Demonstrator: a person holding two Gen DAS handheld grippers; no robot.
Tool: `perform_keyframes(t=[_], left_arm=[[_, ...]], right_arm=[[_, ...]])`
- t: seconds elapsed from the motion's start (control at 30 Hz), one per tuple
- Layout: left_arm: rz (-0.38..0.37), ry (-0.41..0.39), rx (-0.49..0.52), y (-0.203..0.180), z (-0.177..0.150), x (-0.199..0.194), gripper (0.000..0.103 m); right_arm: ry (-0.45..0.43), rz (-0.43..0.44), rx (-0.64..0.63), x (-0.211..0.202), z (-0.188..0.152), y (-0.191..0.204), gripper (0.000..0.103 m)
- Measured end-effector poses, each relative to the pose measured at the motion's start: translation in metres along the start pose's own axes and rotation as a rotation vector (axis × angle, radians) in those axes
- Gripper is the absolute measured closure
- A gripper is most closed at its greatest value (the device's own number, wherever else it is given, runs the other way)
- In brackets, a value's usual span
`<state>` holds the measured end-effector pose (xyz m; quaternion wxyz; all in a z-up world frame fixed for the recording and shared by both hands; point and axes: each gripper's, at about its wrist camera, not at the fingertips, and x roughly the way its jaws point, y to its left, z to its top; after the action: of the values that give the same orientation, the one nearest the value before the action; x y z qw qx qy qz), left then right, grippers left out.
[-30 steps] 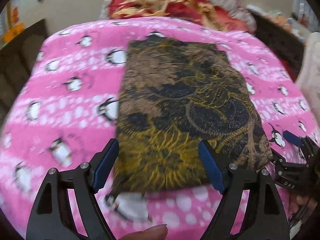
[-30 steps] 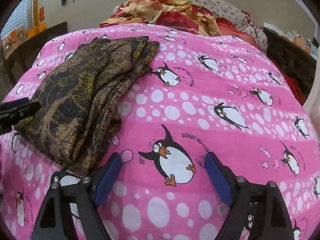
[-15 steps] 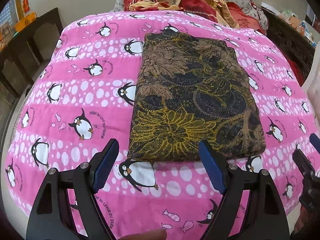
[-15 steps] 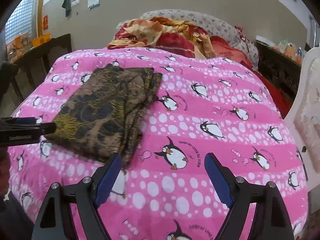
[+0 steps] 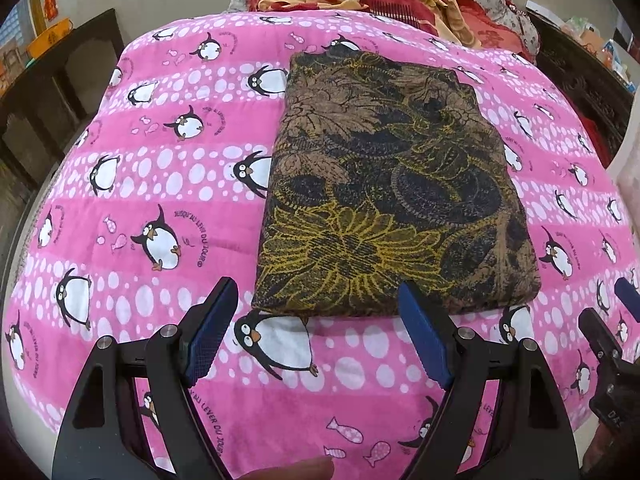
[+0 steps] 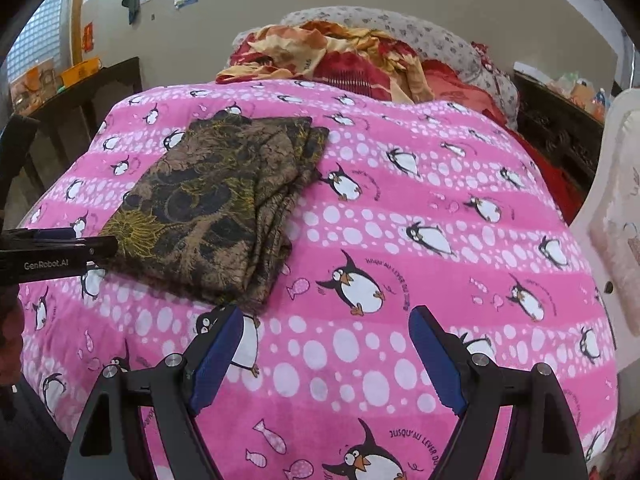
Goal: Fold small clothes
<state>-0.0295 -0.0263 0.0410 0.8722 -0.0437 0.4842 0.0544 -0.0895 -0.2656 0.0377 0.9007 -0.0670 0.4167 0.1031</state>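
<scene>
A folded cloth (image 5: 392,184) with a brown, black and yellow flower print lies flat on the pink penguin blanket (image 5: 168,168). My left gripper (image 5: 316,286) is open just short of the cloth's near edge, with nothing between its blue pads. The right gripper (image 5: 612,332) shows at that view's right edge. In the right wrist view the folded cloth (image 6: 216,204) lies to the left, its layered edges facing right. My right gripper (image 6: 326,312) is open over bare blanket (image 6: 400,208), beside the cloth's near right corner. The left gripper (image 6: 56,248) reaches in from the left edge.
A heap of red and orange bedding (image 6: 340,60) and a grey patterned pillow (image 6: 440,44) lie at the bed's far end. Dark wooden furniture stands to the left (image 6: 80,96) and right (image 6: 560,128). A pale padded object (image 6: 616,208) is at the right. A person's fingertip (image 5: 296,470) shows below.
Both grippers have pulled back and up from the cloth, which now looks smaller and farther. The cloth's near edge, earlier between the left pads, now lies beyond them.
</scene>
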Motion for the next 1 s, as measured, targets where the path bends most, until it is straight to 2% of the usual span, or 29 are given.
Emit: perform_keyframes(t=[0.17,0.3,0.43,0.57,0.6,0.67,0.77,0.87,1.0], left_arm=[[0.006,0.008,0.003,-0.001,0.003,0.005,0.021],[0.012,0.015,0.005,-0.003,0.005,0.010,0.021],[0.014,0.019,0.008,-0.004,0.008,0.015,0.021],[0.015,0.019,0.008,-0.005,0.012,0.017,0.021],[0.016,0.017,0.008,-0.005,0.013,0.017,0.021],[0.016,0.005,0.005,-0.005,0.017,0.016,0.021],[0.012,-0.017,0.012,-0.007,0.033,0.014,0.021],[0.002,-0.074,0.020,-0.013,0.057,0.015,0.021],[-0.060,-0.112,0.000,-0.012,0.103,0.040,0.021]], right_arm=[[-0.001,0.011,0.019,0.007,-0.002,-0.005,0.020],[-0.060,0.016,0.041,0.010,0.001,-0.010,0.020],[-0.072,0.044,0.012,0.019,0.015,-0.012,0.019],[-0.077,0.017,0.014,0.022,0.029,-0.012,0.019],[-0.082,0.006,0.012,0.023,0.033,-0.012,0.018],[-0.081,0.006,0.031,0.027,0.040,-0.014,0.006],[-0.079,-0.002,0.066,0.035,0.051,-0.019,0.005],[-0.096,-0.030,0.070,0.044,0.065,-0.019,0.005],[-0.103,-0.034,0.077,0.071,0.097,-0.013,0.005]])
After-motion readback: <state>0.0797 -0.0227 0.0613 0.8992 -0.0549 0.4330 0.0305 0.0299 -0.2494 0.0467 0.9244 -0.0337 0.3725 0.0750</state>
